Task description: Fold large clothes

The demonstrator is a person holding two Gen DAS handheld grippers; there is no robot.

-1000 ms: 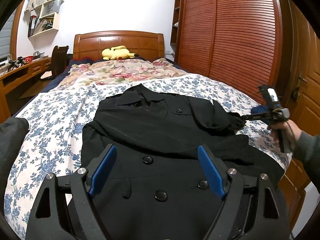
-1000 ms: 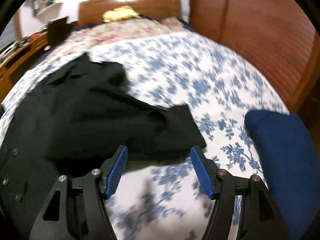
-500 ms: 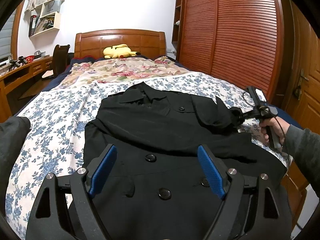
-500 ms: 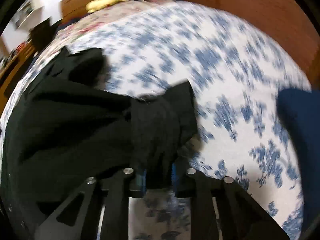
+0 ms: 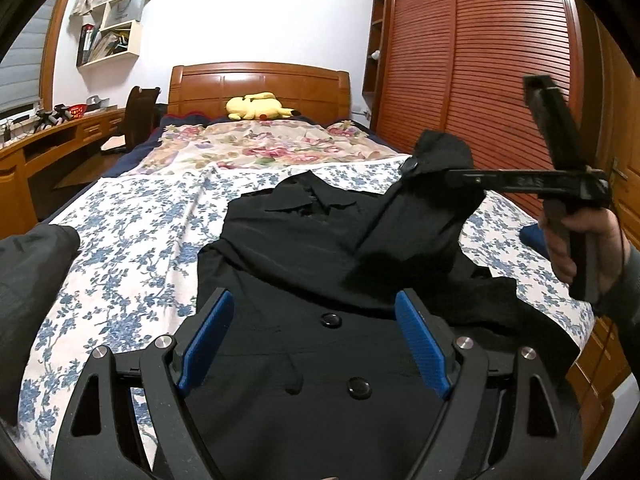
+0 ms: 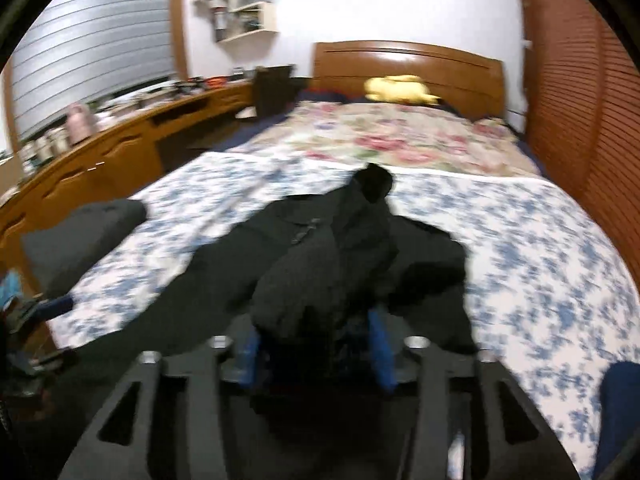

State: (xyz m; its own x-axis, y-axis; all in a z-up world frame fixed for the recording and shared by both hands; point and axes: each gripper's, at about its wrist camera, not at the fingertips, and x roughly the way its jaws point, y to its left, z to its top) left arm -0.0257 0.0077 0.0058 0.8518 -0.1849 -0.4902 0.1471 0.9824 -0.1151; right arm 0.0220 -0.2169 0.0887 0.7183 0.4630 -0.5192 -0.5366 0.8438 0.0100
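- Right tongs, low in their frame's centre, were clenched on the black coat's sleeve, lifted above the coat.
- Left tongs hung released over the coat's buttoned front, mid-frame on the bed.
- Risk: the bunched sleeve could slip out or drag the smoothed body askew.

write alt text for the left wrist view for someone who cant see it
A black buttoned coat lies spread on a bed with a blue floral sheet, its right sleeve lifted by the right gripper, shut on the cloth. The open left gripper with blue pads hovers over the coat's front. A yellow plush toy sits by the wooden headboard.
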